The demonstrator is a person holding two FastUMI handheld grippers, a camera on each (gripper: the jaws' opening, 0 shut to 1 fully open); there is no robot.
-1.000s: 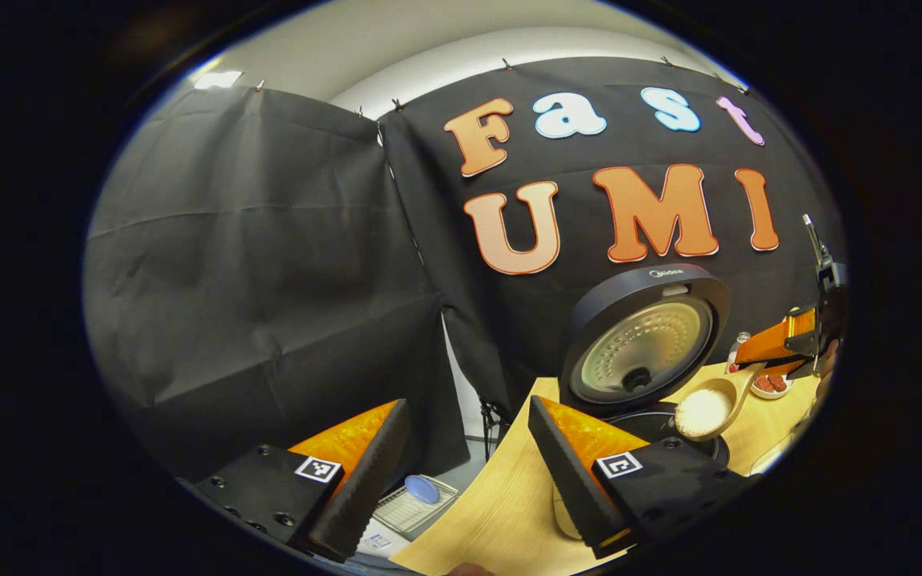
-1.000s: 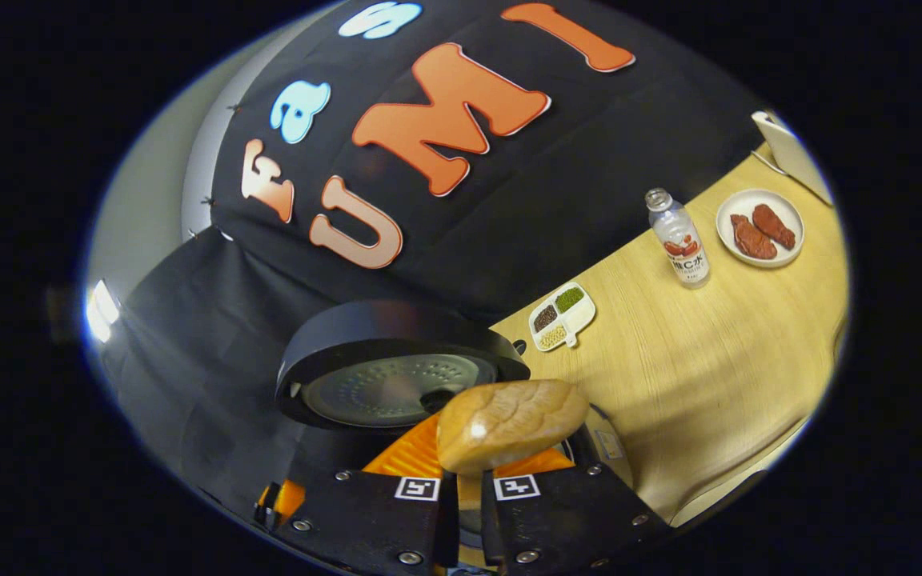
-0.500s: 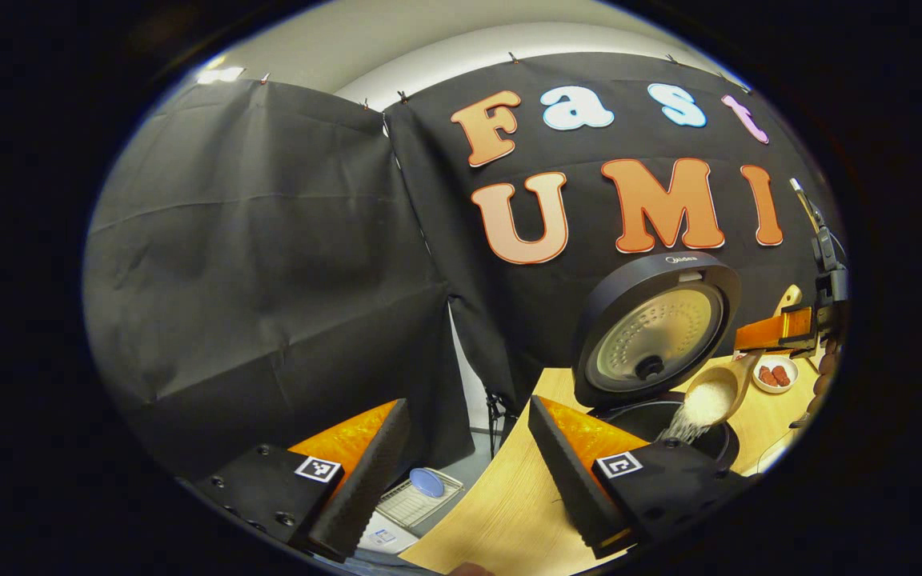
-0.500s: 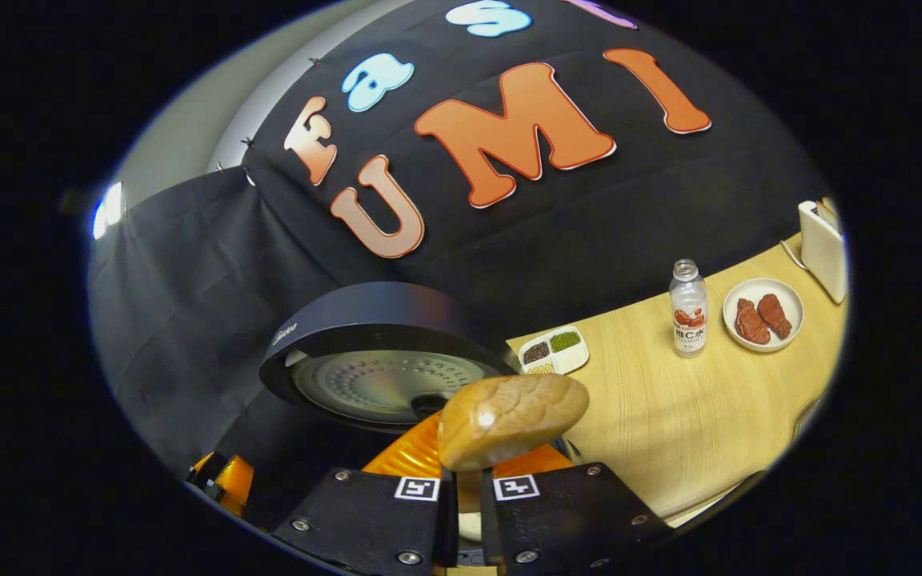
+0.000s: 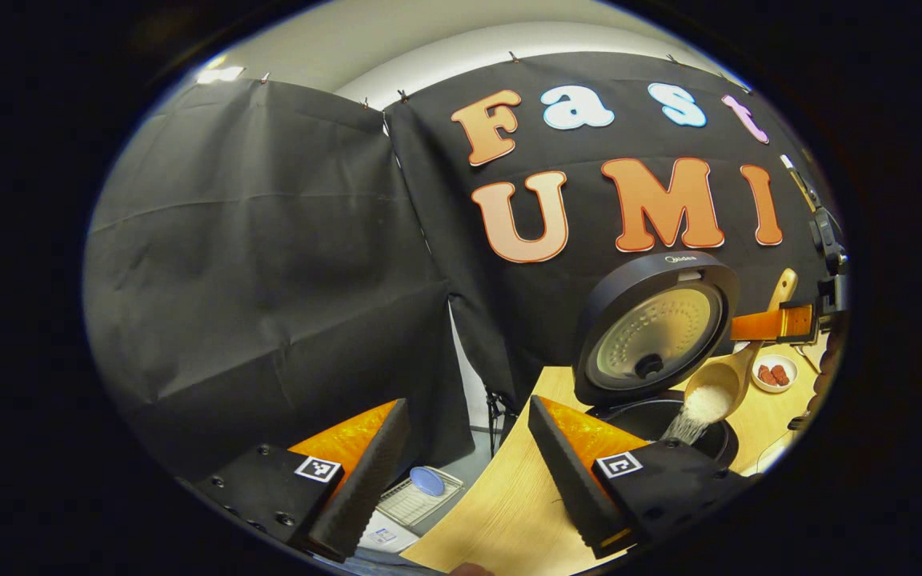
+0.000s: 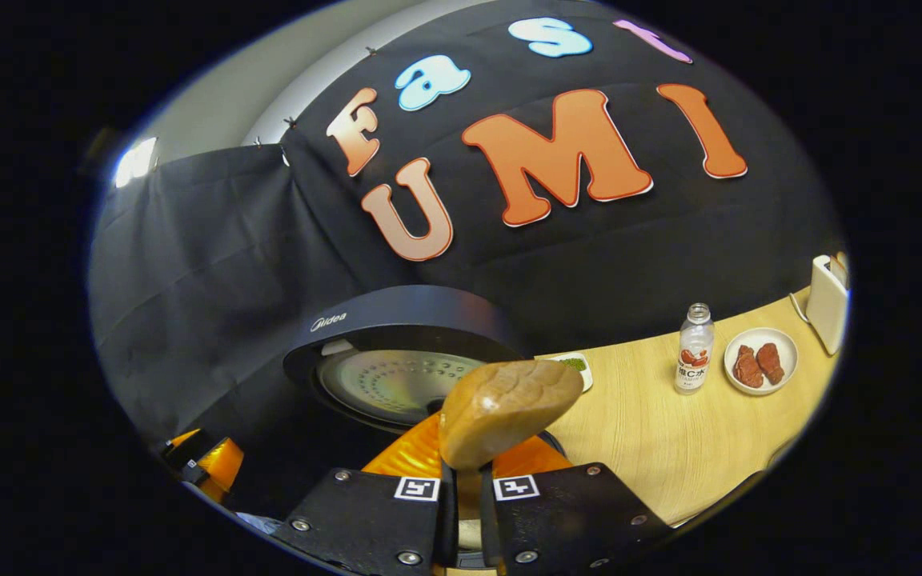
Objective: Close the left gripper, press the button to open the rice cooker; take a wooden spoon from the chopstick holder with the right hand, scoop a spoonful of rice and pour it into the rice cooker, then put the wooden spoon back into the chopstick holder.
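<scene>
My right gripper (image 6: 461,500) is clamped on the handle of the pale wooden spoon (image 5: 719,390), whose long axis slants down from the gripper to a tipped bowl spilling white rice (image 5: 689,418) into the open black rice cooker (image 5: 653,336) just below it. My left gripper (image 5: 461,460) hangs spread apart and empty near the table's (image 6: 669,432) edge, left of the cooker. Judging by the thin stream, the spoon is nearly emptied.

"Midea" on rice cooker lid (image 6: 397,320)
</scene>
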